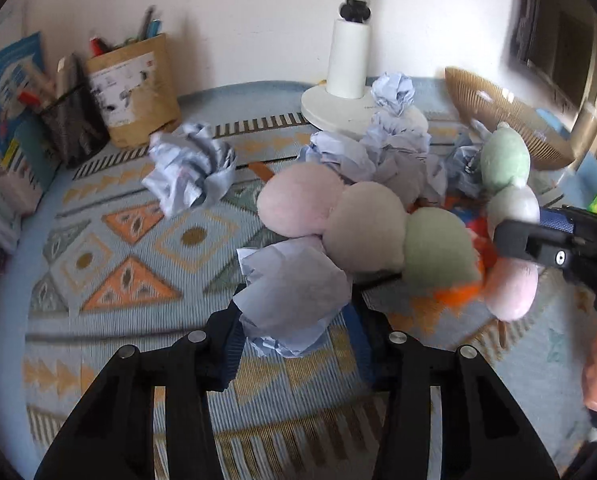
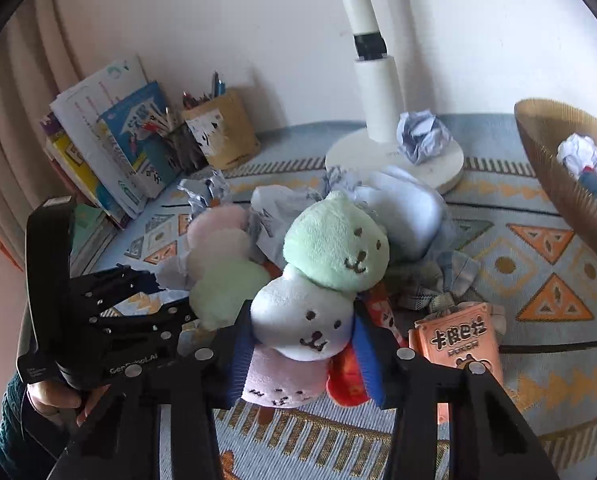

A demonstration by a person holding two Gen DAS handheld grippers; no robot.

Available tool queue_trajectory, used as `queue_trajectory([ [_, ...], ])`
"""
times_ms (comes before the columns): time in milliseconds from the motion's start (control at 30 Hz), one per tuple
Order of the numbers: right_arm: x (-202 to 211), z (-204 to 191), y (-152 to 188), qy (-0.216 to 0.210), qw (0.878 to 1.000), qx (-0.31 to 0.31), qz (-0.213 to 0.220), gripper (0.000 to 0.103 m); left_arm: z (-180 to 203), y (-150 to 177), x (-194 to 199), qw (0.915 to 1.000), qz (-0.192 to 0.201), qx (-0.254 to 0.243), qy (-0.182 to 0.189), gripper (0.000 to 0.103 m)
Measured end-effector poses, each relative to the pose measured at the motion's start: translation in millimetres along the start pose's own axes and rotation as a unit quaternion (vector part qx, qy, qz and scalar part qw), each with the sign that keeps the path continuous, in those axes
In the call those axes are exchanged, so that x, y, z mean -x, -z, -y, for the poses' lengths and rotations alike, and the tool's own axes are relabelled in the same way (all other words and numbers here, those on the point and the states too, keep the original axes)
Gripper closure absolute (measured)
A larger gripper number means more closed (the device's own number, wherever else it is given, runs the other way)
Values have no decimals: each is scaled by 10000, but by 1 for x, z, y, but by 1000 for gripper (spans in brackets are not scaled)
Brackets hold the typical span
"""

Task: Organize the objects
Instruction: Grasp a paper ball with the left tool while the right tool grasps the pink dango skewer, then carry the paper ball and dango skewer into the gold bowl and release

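The left gripper point(image 1: 294, 320) closed on a crumpled paper ball point(image 1: 292, 300) just above the patterned tabletop point(image 1: 138, 240), while the right gripper point(image 2: 302, 348) pinched the white middle segment of a stacked plush toy point(image 2: 318, 292), its fingers point(image 2: 240, 354) pressing in from either side. A second plush point(image 1: 362, 232) lay between them. Doing the step well likely meant keeping both grips firm and lifting clear of the loose paper before carrying each load toward the woven basket point(image 2: 558, 168), where one wad already sat. Beside the toy, an orange card pack point(image 2: 458, 340) read "POKER" under Chinese characters; the left gripper's body showed partial "Gen…AI" lettering. Text on the books point(image 2: 110, 136) beyond was illegible.
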State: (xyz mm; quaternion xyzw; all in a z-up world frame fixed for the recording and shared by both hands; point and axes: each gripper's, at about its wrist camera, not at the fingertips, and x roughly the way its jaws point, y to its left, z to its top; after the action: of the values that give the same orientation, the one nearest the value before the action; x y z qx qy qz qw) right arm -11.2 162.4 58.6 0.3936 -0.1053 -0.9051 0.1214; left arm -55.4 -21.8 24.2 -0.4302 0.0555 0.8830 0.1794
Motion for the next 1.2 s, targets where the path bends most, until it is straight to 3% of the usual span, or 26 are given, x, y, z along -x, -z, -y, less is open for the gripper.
queue_trajectory([
  [133, 32, -1, 0, -305, 9993, -65, 181, 58, -1, 35, 36, 9984, 207, 525, 84, 60],
  [267, 79, 10, 6, -232, 9989, 68, 413, 58, 12, 54, 62, 9966, 347, 746, -30, 60],
  [333, 102, 18, 11, 20, 9990, 295, 343, 58, 20, 54, 71, 9957, 456, 802, -13, 60],
  [400, 119, 27, 18, 496, 9961, 732, -41, 58, 29, 51, 74, 9944, 582, 882, 16, 60],
  [467, 126, 32, 31, 1146, 9832, 1283, -606, 58, 38, 48, 71, 9925, 659, 1021, 132, 60],
  [567, 122, 41, 52, 1542, 9700, 1560, -1047, 58, 54, 44, 59, 9915, 666, 1113, 51, 60],
  [667, 111, 50, 68, 1324, 9744, 1316, -1251, 58, 71, 46, 50, 9929, 651, 972, -190, 60],
  [733, 106, 49, 73, 1279, 9766, 1302, -1137, 55, 74, 48, 43, 9944, 490, 881, -313, 60],
  [833, 104, 51, 75, 1339, 9783, 1260, -954, 21, 75, 50, 43, 9951, 482, 835, -234, 59],
  [867, 107, 53, 76, 1367, 9794, 1186, -892, 18, 76, 50, 43, 9953, 487, 806, -218, 59],
  [967, 119, 63, 81, 1196, 9870, 825, -692, 18, 78, 50, 40, 9958, 429, 776, -229, 59],
  [1133, 117, 71, 102, 544, 9947, -213, -846, 18, 87, 50, 41, 9962, 490, 604, -403, 59],
  [1200, 111, 62, 105, 765, 9938, -194, -780, 18, 89, 50, 40, 9968, 452, 525, -398, 59],
])
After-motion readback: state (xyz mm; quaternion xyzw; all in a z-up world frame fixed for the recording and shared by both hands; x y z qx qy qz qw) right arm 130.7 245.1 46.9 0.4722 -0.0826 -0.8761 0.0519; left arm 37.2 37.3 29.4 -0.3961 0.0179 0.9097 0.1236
